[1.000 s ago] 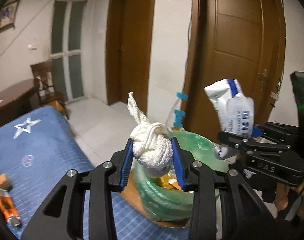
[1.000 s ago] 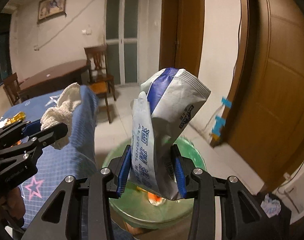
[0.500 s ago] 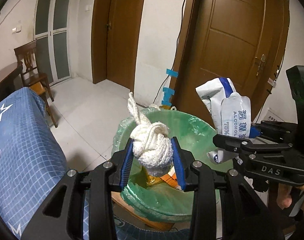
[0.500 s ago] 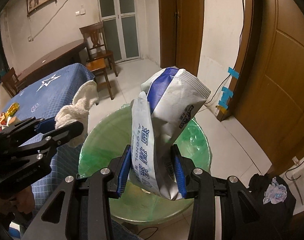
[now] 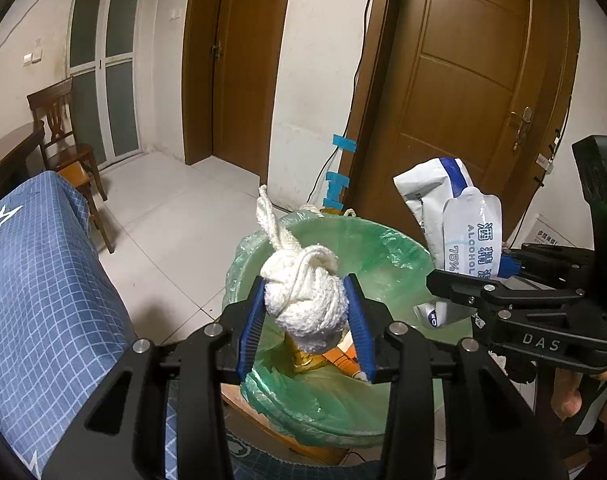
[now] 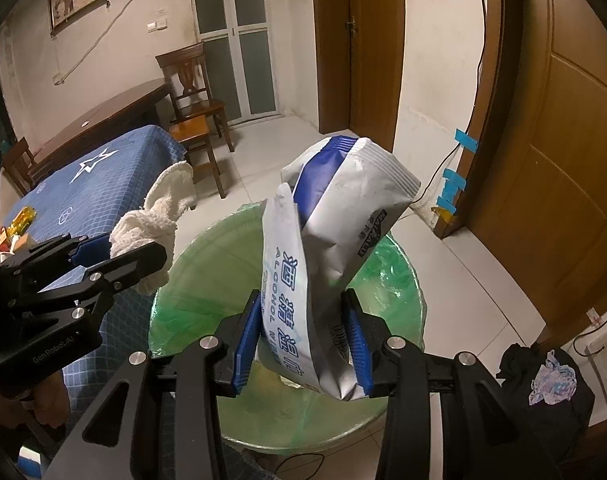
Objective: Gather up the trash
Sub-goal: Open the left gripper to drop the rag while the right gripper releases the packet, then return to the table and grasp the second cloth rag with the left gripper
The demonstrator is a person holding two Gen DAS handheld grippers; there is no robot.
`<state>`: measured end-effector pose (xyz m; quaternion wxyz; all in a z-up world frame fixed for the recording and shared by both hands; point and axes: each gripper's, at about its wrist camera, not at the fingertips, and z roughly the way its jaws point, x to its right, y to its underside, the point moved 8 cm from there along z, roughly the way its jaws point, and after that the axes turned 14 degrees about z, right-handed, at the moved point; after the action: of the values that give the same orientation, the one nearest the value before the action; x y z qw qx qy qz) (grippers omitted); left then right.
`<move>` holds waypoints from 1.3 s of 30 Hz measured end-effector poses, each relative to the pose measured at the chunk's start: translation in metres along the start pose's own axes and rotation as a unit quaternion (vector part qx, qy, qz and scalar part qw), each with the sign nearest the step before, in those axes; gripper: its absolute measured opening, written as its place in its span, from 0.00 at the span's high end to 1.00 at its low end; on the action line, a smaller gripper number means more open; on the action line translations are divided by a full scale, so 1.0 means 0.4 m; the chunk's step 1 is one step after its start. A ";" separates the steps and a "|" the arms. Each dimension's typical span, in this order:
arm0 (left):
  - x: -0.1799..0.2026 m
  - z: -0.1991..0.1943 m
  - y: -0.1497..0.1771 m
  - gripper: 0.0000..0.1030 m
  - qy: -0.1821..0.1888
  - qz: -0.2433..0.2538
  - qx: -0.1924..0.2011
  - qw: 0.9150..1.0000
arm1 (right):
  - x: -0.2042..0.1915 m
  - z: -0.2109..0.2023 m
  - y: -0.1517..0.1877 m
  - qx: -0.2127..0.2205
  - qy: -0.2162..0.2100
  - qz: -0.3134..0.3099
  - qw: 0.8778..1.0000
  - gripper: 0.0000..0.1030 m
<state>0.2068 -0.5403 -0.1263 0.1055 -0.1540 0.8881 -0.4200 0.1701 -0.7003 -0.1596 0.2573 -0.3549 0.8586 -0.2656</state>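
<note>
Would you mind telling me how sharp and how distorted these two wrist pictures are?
Left wrist view: the knotted white cloth is sharp, door frames bow outward, corners go black. Right wrist view: the wipes packet is crisp with legible print, the bin clear, straight edges curve, lighting dim and warm.

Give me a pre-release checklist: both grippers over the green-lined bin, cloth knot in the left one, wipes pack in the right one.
1. Knotted white cloth between the left gripper's pads: ok, though the jaws are opening.
2. Alcohol wipes pack clamped in the right gripper: ok.
3. Cloth above the bin opening: ok, the green liner shows on both sides of it and below.
4. Wipes pack above the opening: ok in the right wrist view.
5. Grippers apart from each other: ok, a gap shows in both views.
6. Room left in the bin: cannot tell; orange and yellow trash lies inside, depth unclear.
</note>
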 end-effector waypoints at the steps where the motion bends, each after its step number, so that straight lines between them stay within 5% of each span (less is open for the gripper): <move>1: 0.000 0.001 0.000 0.61 -0.001 0.000 -0.001 1.000 | 0.002 0.001 -0.002 0.001 -0.002 0.004 1.000 0.58; 7: -0.005 -0.004 -0.002 0.45 -0.005 -0.001 0.000 1.000 | 0.019 -0.022 -0.007 0.018 -0.008 0.026 0.999 0.43; 16: -0.002 -0.020 0.007 0.45 -0.009 0.000 -0.001 1.000 | 0.012 -0.054 0.025 0.029 -0.013 0.032 0.999 0.43; 23: -0.022 -0.110 0.015 0.45 -0.018 -0.011 0.017 1.000 | -0.060 -0.154 0.038 0.083 -0.040 0.013 0.996 0.43; 32: -0.192 -0.371 0.138 0.40 -0.094 -0.070 0.052 0.992 | -0.319 -0.276 0.138 0.115 -0.152 -0.035 0.981 0.28; 39: -0.417 -0.616 0.367 0.35 -0.199 -0.116 0.021 0.973 | -0.530 -0.280 0.222 0.082 -0.209 -0.085 0.971 0.22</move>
<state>0.2568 -0.2162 -0.0771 0.2339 -0.3338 0.8166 -0.4087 0.1880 -0.4577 -0.0814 0.4362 -0.4521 0.7276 -0.2757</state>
